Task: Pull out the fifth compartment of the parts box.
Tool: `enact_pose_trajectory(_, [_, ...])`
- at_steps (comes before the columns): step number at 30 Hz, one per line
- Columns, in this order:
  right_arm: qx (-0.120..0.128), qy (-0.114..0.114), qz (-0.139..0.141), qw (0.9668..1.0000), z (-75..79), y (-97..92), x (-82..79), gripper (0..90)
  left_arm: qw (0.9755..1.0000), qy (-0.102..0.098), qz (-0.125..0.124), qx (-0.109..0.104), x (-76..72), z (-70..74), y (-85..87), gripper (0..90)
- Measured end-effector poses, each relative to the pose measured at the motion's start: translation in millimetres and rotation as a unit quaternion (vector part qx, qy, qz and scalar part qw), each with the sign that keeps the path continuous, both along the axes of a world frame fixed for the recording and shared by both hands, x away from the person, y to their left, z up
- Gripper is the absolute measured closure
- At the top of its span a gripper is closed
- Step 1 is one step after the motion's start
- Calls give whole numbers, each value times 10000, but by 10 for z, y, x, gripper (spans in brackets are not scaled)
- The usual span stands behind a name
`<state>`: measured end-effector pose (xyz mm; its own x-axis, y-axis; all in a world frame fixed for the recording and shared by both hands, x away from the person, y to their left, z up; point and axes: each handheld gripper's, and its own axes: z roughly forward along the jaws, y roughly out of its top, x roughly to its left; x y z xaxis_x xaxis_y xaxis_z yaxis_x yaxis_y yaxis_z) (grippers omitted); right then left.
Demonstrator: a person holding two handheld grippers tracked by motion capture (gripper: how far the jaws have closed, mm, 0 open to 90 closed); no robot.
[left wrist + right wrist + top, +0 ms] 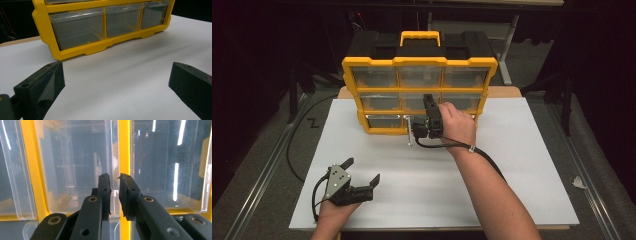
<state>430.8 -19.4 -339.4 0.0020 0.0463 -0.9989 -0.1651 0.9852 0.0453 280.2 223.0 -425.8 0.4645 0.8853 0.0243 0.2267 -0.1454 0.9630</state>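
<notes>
A yellow organizer (419,61) with a black top and three rows of clear drawers stands upright at the back of the white table (512,165). My right gripper (428,101) is up against the centre drawer of the middle row. In the right gripper view its jaws (115,187) are pinched on that clear drawer's (75,170) right front edge, beside a yellow divider (124,150). Just below it, a bottom-row drawer (409,131) sticks out a little. My left gripper (363,170) rests open and empty on the table at front left, pointed toward the organizer (47,30).
The organizer's yellow handle (419,36) stands on top at the back. A black cable (484,157) trails from the right gripper along the forearm. The table's front edge runs just behind my left hand. Dark floor and metal rails flank the table.
</notes>
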Motion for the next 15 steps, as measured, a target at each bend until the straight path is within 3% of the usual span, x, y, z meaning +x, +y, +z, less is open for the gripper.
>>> enact_pose_trajectory(8, [57, -30, 39, 10000, -9, -9, -100, 810, 10000, -8, 11, -22, -4, 4, 11, 10])
enact_pose_trajectory(15, [-40, -92, 127, 9999, 4, -27, -224, 809, 10000, -10, -2, -13, -7, 6, 4, 10])
